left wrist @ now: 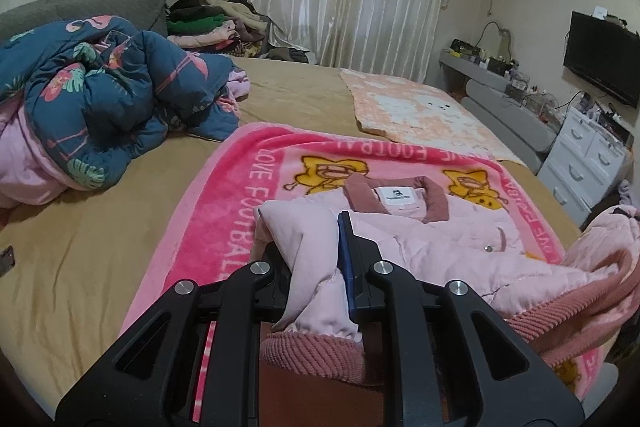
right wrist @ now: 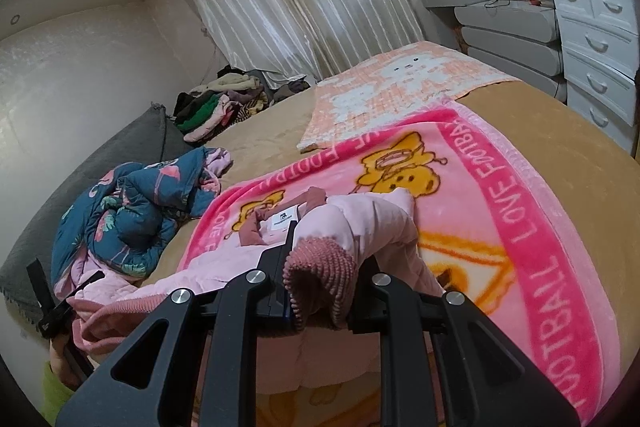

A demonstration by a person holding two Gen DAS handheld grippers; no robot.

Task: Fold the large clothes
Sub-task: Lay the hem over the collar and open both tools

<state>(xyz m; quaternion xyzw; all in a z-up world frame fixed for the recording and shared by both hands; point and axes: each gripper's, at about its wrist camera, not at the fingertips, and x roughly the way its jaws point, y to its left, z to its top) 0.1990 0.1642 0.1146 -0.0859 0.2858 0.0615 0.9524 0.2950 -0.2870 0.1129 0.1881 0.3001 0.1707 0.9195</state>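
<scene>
A pale pink padded jacket with a dusty-rose collar and ribbed cuffs lies collar-up on a pink "LOVE FOOTBALL" blanket. My left gripper is shut on the jacket's left sleeve, its ribbed cuff hanging below the fingers. My right gripper is shut on the right sleeve near its ribbed cuff, lifted above the jacket body. The collar and white label show beyond the right gripper.
The blanket lies on a tan bed. A crumpled blue flamingo quilt sits left, a peach blanket beyond, a clothes pile by the curtain. White drawers and a TV stand right.
</scene>
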